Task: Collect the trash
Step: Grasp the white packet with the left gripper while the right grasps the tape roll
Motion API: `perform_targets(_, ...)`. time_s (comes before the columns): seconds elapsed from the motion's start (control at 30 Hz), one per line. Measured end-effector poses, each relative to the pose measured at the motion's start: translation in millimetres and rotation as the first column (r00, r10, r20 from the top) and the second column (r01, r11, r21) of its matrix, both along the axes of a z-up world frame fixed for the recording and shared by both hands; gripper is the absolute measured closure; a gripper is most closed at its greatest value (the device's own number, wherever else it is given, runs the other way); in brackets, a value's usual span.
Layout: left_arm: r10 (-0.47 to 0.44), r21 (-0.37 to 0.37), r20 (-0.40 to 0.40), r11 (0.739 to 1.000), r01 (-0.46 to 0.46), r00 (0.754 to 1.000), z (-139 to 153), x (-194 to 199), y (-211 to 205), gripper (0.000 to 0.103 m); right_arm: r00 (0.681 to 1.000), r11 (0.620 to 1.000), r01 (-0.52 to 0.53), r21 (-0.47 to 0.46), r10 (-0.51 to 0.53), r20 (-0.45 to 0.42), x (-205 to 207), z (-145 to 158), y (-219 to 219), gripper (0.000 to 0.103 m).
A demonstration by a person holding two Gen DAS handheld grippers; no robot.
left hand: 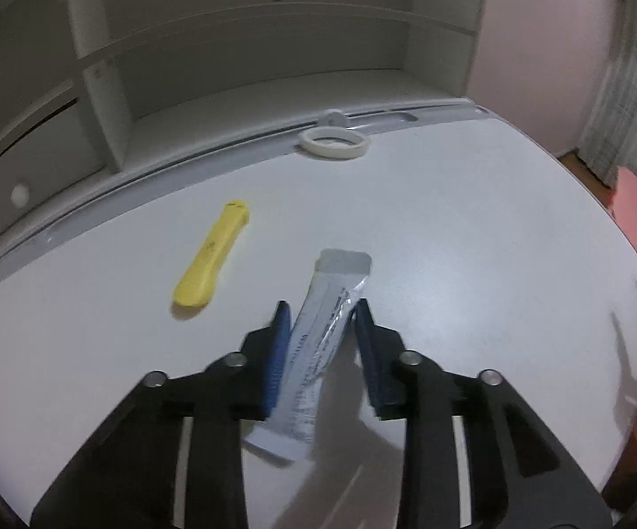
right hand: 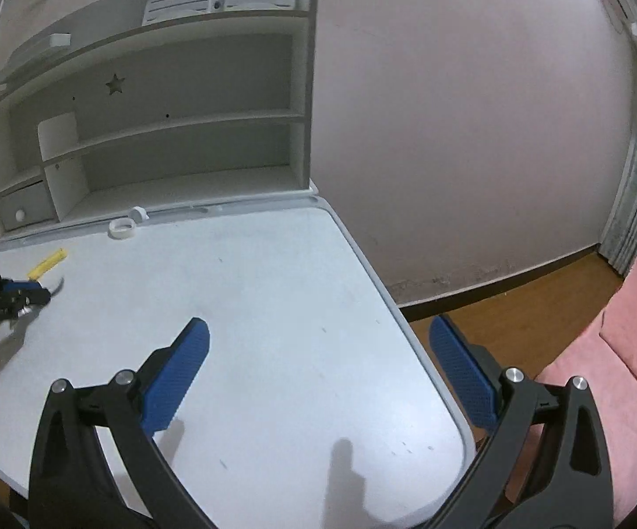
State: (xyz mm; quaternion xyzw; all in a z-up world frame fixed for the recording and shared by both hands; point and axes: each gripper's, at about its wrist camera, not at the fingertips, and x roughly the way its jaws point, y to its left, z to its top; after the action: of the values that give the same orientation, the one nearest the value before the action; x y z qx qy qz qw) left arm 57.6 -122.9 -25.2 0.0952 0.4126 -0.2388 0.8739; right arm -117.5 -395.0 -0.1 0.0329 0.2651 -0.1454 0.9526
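Note:
A long silver-white sachet wrapper (left hand: pixel 325 339) lies between the fingers of my left gripper (left hand: pixel 320 308). The blue pads touch its two sides, so the gripper is shut on it just above the white desk (left hand: pixel 472 242). A yellow wrapper (left hand: pixel 210 260) lies on the desk to the left of it. In the right wrist view the left gripper (right hand: pixel 32 297) shows at the far left with the wrapper end (right hand: pixel 56 287) sticking out, next to the yellow wrapper (right hand: pixel 47 263). My right gripper (right hand: pixel 318 330) is wide open and empty above the desk's right edge.
A white tape ring (left hand: pixel 334 144) lies at the back of the desk by the shelf unit (left hand: pixel 230 66); it also shows in the right wrist view (right hand: pixel 122 228). A pink sofa (right hand: pixel 618 374) and wooden floor (right hand: pixel 516 308) lie to the right of the desk.

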Motion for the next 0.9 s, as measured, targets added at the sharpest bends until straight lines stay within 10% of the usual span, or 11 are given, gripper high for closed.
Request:
perform_targets(0.37,0.252,-0.133,0.067,0.961,-0.241,0.965,33.6,5.1,119.3,0.081,0.970,0.971,-0.240,-0.003,0.240,-0.029,104.1,18.3,72.6,0.006)
perform_targets(0.63,0.344,-0.088,0.015,0.936,-0.342,0.939,14.6,27.1,169.2,0.081,0.850,0.868,-0.494,0.052,0.495,-0.183,240.5,-5.5,124.8,0.006)
perform_targets(0.9,0.350,-0.060,-0.028,0.934,-0.351,0.936,-5.2,53.8,174.0,0.081,0.773,0.817,-0.571,0.081,0.568,-0.283,306.3,-27.2,151.4,0.029)
